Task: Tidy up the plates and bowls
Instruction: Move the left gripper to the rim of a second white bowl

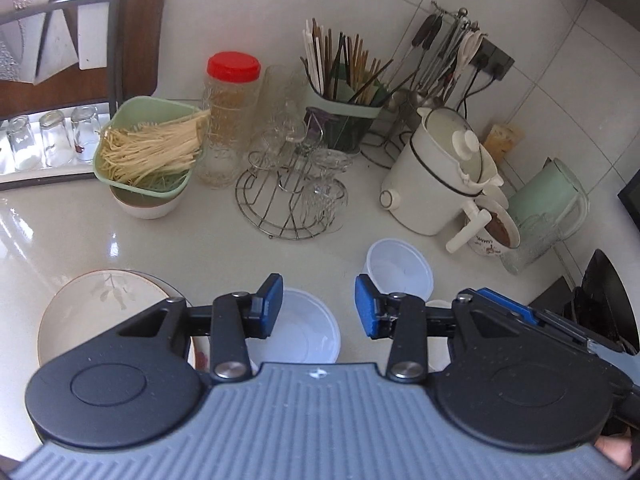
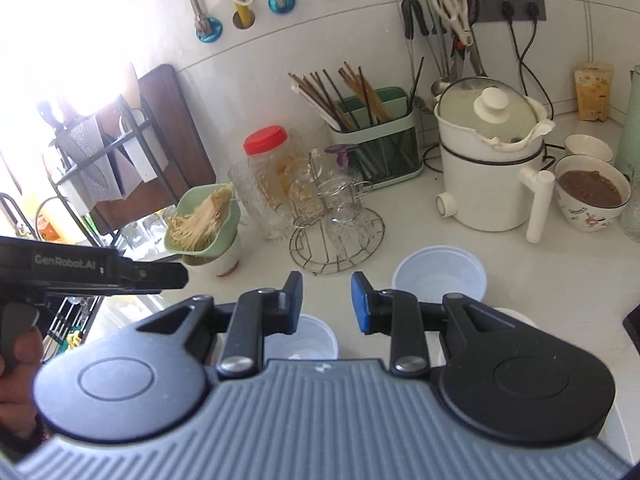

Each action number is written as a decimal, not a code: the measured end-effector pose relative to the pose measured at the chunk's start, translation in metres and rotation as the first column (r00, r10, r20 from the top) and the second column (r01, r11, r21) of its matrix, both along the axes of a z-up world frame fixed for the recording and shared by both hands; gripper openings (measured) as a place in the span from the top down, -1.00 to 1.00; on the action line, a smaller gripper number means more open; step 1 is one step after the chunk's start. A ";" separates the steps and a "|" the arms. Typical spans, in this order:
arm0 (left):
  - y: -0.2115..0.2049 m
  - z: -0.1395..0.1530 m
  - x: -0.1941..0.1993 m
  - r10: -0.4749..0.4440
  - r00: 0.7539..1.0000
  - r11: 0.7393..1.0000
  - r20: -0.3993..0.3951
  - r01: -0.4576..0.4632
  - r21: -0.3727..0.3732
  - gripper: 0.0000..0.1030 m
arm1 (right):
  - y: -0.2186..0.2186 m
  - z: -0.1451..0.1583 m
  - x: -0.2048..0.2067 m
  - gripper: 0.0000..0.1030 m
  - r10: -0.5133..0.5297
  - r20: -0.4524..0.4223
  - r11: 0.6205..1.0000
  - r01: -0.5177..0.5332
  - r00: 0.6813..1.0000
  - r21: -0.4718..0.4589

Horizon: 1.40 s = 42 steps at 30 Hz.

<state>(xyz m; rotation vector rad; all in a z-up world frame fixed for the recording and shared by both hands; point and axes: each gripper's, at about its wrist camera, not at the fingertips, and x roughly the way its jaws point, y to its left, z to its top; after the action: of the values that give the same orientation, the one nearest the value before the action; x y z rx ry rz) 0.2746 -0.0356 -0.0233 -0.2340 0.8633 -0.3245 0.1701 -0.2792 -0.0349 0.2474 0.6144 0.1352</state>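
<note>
The left gripper (image 1: 319, 307) hovers above the white worktop (image 1: 60, 232) with its blue pads (image 1: 273, 306) parted by a moderate gap and nothing between them; it touches nothing. The last two readings barely differ, so the jaws stand part open. Directly below the gap, toward 6 o'clock of the fingertips, a white plastic bowl (image 1: 304, 332) sits upright, mouth up. A second, deeper white plastic bowl (image 1: 400, 270) stands at about 2 o'clock from the left gripper, also mouth up, apart from the first. At 9 o'clock lies a flat cream plate with a leaf pattern (image 1: 104, 312), partly hidden under the left gripper's body, with another plate edge showing beneath its far rim.

The right gripper (image 2: 326, 302) is likewise part open, its pads (image 2: 362, 306) a narrow gap apart and empty, clear of everything. In its view the shallow white bowl (image 2: 308, 340) sits just under the left finger at about 7 o'clock, and the deeper white bowl (image 2: 440, 274) at 2 o'clock, both upright on the worktop. The bowls and plate are round, so none shows a long axis; all open straight upward.

Beyond them, at 12 o'clock, stand a wire glass rack (image 1: 288, 196), a red-lidded jar (image 1: 230, 120), a green colander of noodles (image 1: 148, 148) and a white electric pot (image 1: 436, 176). The left gripper's black body (image 2: 92, 272) enters the right wrist view at 9 o'clock, held by a hand (image 2: 20, 368)
</note>
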 end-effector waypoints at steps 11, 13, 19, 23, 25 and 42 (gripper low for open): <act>-0.026 -0.003 -0.041 0.073 0.997 0.997 0.007 -0.073 0.014 0.12 | -0.020 0.006 -0.026 0.40 0.026 0.014 0.999 -0.026 1.000 -0.020; -0.031 -0.005 -0.047 0.072 0.997 0.997 -0.004 -0.072 0.030 0.11 | -0.023 0.005 -0.032 0.40 0.021 0.014 1.000 -0.021 1.000 -0.023; -0.038 -0.007 -0.056 0.078 0.997 0.995 -0.026 -0.077 0.058 0.11 | -0.029 0.000 -0.045 0.40 -0.007 -0.001 1.000 0.007 1.000 -0.006; -0.040 -0.004 -0.054 0.047 0.998 0.996 -0.037 -0.044 0.080 0.11 | -0.031 0.000 -0.050 0.40 -0.028 0.005 0.999 0.028 1.000 0.019; -0.039 -0.001 -0.053 0.026 0.999 0.996 -0.031 -0.023 0.083 0.11 | -0.031 0.005 -0.052 0.40 -0.028 0.024 0.999 0.026 0.999 0.042; -0.028 -0.004 -0.009 -0.156 0.985 0.987 -0.078 0.158 0.025 0.12 | -0.016 0.012 -0.058 0.40 -0.219 -0.016 0.976 0.220 0.975 0.004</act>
<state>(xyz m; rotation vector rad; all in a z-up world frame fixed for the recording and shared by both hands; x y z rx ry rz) 0.2655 -0.0634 -0.0273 -0.1505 0.9633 -0.4511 0.1120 -0.2955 -0.0232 0.3200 0.5980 -0.0784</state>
